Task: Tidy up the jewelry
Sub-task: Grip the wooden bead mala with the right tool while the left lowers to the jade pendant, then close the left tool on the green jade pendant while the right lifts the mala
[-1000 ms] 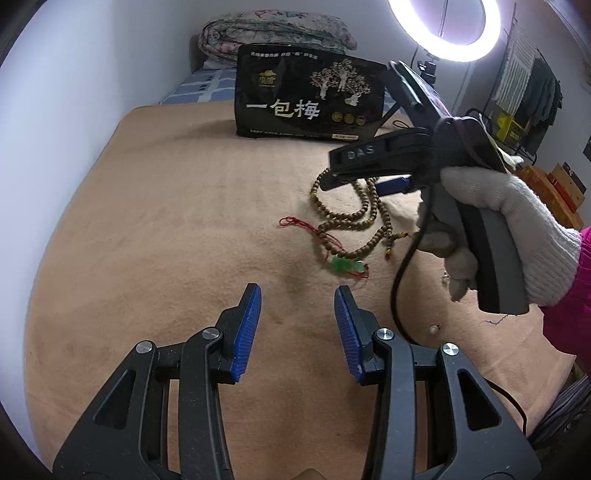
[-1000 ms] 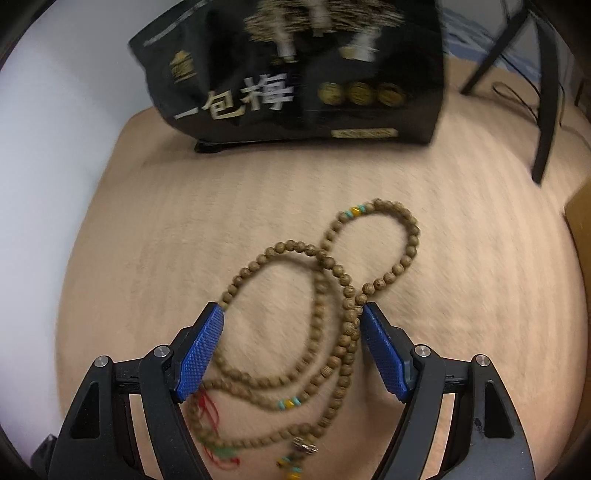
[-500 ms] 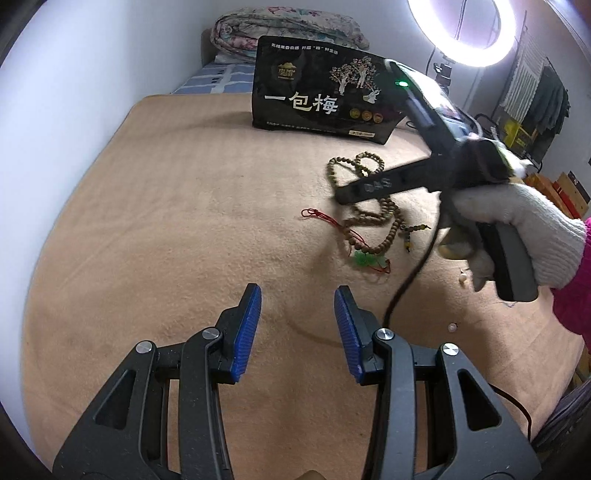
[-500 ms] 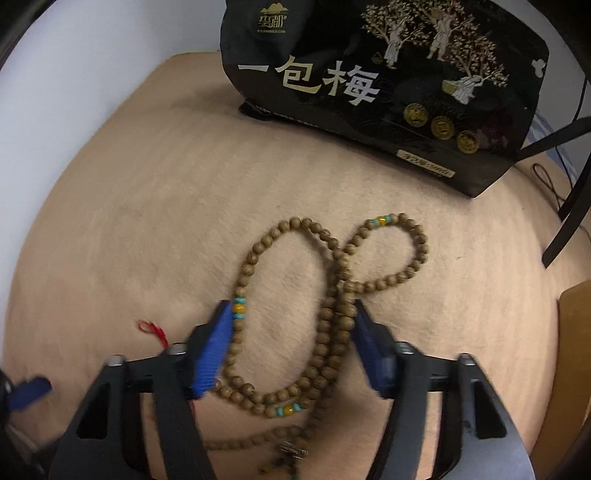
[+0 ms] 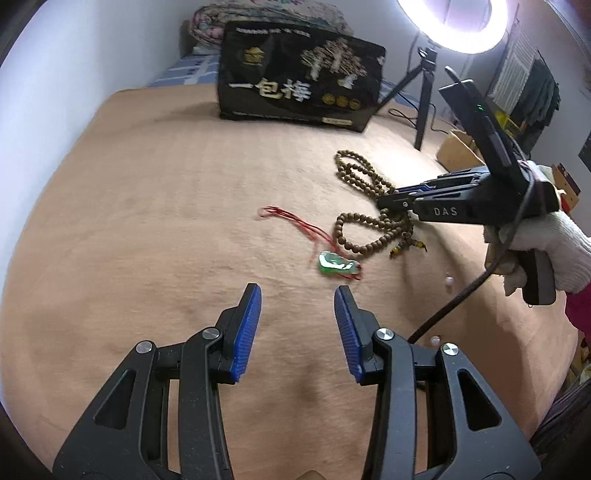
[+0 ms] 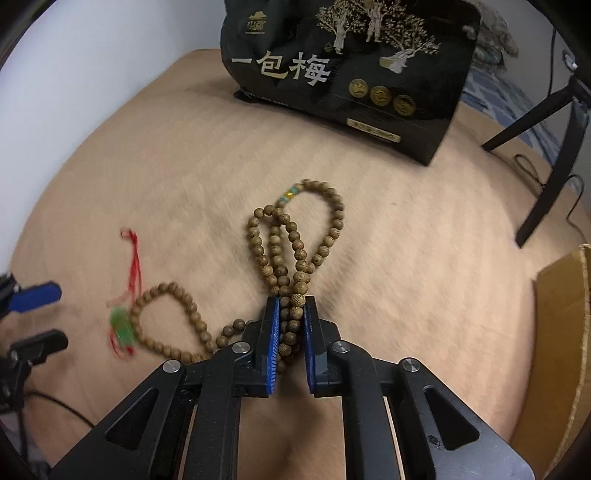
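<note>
A long string of brown wooden beads (image 6: pixel 295 236) lies in loops on the tan blanket (image 6: pixel 147 155). My right gripper (image 6: pixel 291 304) is shut on a bundle of its strands; the same gripper (image 5: pixel 391 201) shows in the left wrist view over the beads (image 5: pixel 360 177). A green jade pendant (image 5: pixel 338 264) on a red cord (image 5: pixel 295 221) lies left of the beads and also shows in the right wrist view (image 6: pixel 122 326). My left gripper (image 5: pixel 297 295) is open and empty, just short of the pendant.
A black printed bag (image 5: pixel 299 88) stands at the back of the blanket and shows in the right wrist view (image 6: pixel 347 70). A tripod (image 5: pixel 421 96) with a ring light (image 5: pixel 450 26) and a cardboard box (image 6: pixel 565 332) are at the right. Small pale beads (image 5: pixel 448 280) lie near the cable.
My right gripper has closed on the wooden beads, drawing the loops together. My left gripper has moved closer to the jade pendant and stays open.
</note>
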### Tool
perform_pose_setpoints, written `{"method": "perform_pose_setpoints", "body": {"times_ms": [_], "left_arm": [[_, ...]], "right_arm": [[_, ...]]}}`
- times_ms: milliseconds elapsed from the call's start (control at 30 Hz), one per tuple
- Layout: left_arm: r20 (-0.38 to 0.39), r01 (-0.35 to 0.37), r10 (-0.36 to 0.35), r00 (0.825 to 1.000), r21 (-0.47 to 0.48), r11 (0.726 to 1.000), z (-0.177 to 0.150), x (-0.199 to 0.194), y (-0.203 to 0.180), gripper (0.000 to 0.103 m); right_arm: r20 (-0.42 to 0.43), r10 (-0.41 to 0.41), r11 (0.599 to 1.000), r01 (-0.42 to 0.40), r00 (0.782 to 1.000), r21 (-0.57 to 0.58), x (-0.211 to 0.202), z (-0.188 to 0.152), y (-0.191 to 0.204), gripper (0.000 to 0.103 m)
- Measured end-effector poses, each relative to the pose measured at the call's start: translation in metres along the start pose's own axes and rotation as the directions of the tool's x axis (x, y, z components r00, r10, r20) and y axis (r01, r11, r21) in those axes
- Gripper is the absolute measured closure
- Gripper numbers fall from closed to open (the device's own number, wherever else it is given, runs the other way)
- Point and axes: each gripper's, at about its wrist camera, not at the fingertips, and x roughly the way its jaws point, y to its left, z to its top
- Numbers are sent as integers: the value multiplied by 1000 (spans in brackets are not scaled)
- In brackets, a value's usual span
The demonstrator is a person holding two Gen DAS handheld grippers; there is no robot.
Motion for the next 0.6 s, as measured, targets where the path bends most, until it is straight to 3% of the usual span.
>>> {"method": "perform_pose_setpoints", "body": {"times_ms": [333, 600], "left_arm": [[-10, -7, 8, 1000, 63, 998, 11, 28, -27, 61], [-22, -54, 57, 998, 134, 990, 16, 45, -38, 61]], "right_arm": [[-2, -25, 998, 25, 1000, 63, -20, -33, -43, 97], [11, -16, 997, 15, 1000, 82, -13, -29, -43, 98]]}}
